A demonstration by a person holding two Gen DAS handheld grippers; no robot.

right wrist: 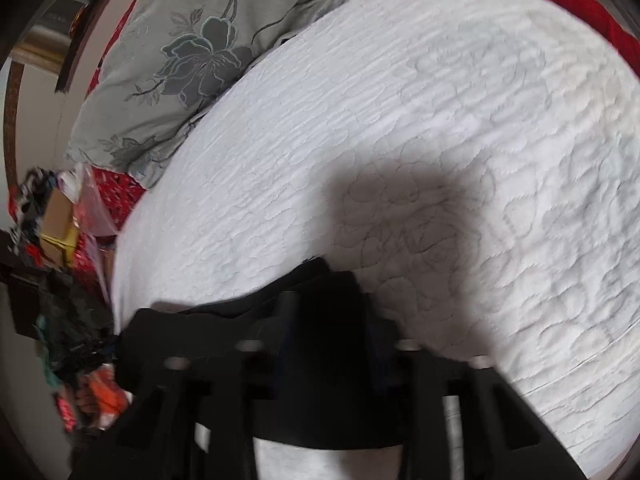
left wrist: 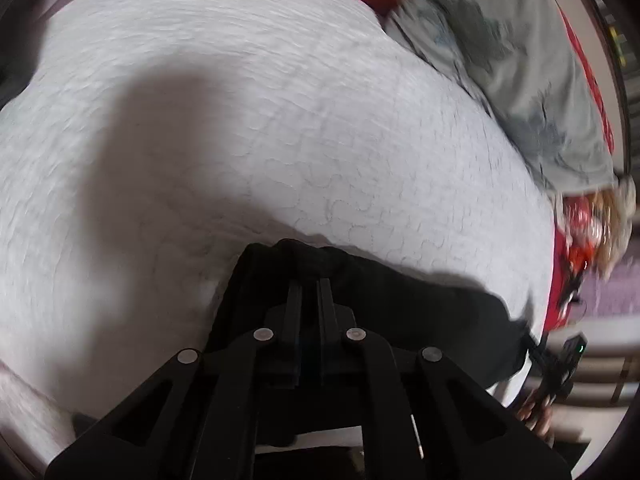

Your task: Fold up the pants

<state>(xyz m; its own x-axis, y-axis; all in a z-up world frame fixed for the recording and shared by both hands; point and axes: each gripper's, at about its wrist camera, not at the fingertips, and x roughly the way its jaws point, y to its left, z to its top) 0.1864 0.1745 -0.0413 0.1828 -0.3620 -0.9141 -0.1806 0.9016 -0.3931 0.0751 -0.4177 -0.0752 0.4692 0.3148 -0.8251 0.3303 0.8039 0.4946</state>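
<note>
The black pants (left wrist: 420, 300) lie at the near edge of a white quilted bedspread (left wrist: 280, 120). In the left wrist view my left gripper (left wrist: 310, 276) is shut, and a bunched fold of the pants is pinched at its fingertips. The cloth stretches from there to the right, toward a hand (left wrist: 536, 408) holding the other tool. The right wrist view is blurred. There my right gripper (right wrist: 324, 300) has the black pants (right wrist: 200, 332) gathered between its narrow jaws, and the cloth covers the tips. From that grip the pants run left along the edge of the bedspread (right wrist: 440, 120).
A grey flowered pillow (right wrist: 192, 52) lies at the far left of the bed, seen as the pillow (left wrist: 520, 60) at the far right in the left wrist view. Red bedding (right wrist: 592, 8) shows beyond the quilt. A heap of boxes and colourful items (right wrist: 56, 232) sits beside the bed.
</note>
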